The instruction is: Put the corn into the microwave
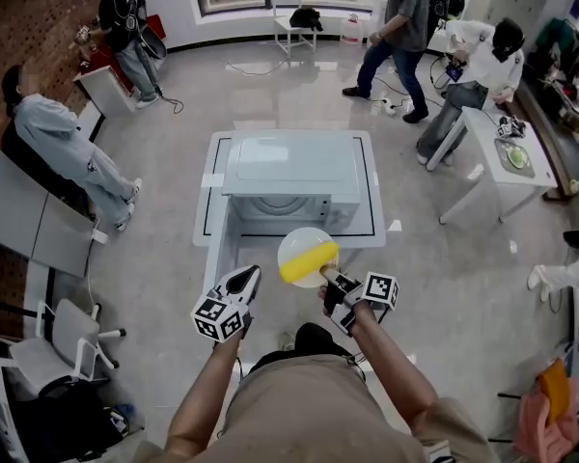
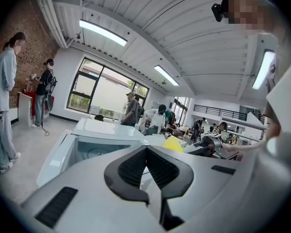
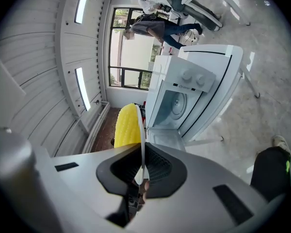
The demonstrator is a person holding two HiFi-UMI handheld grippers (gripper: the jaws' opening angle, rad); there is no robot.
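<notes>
now corn [image 1: 309,260] on a plate [image 1: 294,239] just beyond the right gripper [image 1: 327,274] fingers [image 3: 163,170], rim pinched between them

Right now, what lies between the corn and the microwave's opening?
Only the rim of its plate; beyond it, the head view shows a bare gap up to the open microwave.

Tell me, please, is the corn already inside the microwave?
No, the corn lies on a white plate that the right hand-held gripper holds by its rim in front of the microwave.
</notes>
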